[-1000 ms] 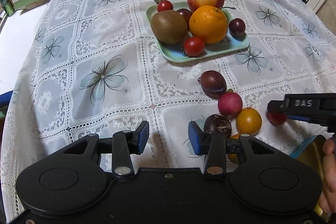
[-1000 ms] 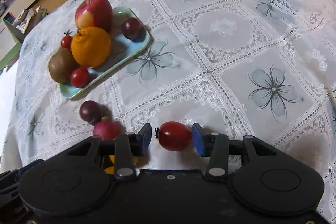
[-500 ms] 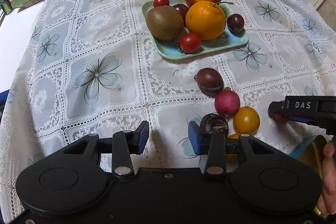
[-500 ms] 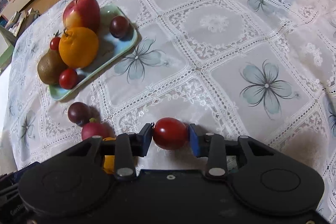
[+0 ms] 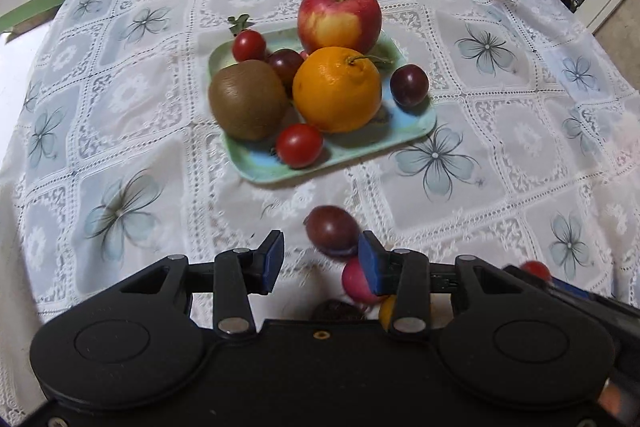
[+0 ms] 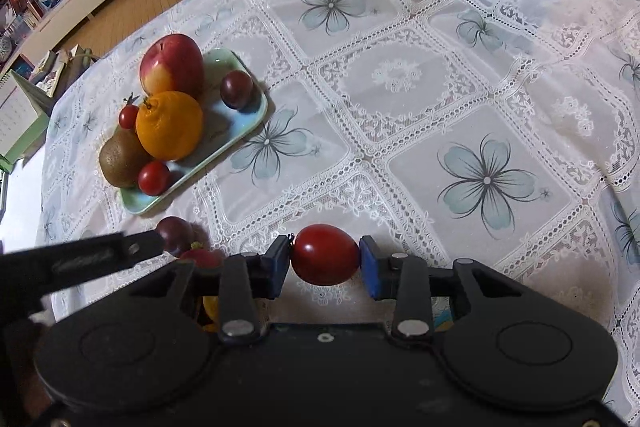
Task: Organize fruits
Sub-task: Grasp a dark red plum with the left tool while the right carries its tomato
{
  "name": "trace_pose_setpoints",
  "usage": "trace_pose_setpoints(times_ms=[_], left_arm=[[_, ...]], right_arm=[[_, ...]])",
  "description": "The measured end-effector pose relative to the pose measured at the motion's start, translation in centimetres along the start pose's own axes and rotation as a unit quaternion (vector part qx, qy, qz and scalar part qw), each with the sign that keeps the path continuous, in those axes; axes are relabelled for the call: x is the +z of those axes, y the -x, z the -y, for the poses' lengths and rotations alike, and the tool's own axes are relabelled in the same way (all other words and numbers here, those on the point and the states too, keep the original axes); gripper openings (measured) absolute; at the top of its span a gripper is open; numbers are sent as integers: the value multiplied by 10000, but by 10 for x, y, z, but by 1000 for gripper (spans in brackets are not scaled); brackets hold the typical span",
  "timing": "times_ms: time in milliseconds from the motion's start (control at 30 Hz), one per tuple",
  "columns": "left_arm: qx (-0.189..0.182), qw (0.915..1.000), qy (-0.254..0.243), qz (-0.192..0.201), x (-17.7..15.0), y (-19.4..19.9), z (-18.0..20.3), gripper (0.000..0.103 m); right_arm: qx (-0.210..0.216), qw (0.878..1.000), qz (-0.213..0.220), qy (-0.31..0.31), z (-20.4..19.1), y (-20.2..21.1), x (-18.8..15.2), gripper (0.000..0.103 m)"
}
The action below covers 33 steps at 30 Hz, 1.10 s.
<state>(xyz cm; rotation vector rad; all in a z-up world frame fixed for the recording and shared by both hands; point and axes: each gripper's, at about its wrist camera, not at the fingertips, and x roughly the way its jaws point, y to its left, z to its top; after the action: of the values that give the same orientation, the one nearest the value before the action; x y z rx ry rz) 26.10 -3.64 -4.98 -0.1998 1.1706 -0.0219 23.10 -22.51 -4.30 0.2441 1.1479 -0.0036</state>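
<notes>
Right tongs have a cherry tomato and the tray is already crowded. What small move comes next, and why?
Probably carry the cherry tomato, clamped in the right tongs, toward the tray's bare near-right corner beside the dark plum. The rest of the tray is filled with fruit, and the left tongs are open over loose fruit.

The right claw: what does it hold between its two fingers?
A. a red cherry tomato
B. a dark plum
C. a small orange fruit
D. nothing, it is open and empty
A: in the right wrist view the right claw has both blue pads pressed against a red cherry tomato, held above the lace tablecloth.
</notes>
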Motion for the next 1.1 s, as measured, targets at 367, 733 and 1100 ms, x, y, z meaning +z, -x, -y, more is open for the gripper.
trace_pose_setpoints(times_ms=[367,733,1100], left_arm=[[151,9996,134,-217,5,-32,9,51],[-94,9980,454,-431,13,-44,2,43],[-93,9978,433,-487,-12,8,-3,43]], right_arm=[[68,10000,-26,35,2,-2,0,38],[112,9996,-69,244,-1,0,-2,38],[229,9996,-123,142,2,10,-1,38]])
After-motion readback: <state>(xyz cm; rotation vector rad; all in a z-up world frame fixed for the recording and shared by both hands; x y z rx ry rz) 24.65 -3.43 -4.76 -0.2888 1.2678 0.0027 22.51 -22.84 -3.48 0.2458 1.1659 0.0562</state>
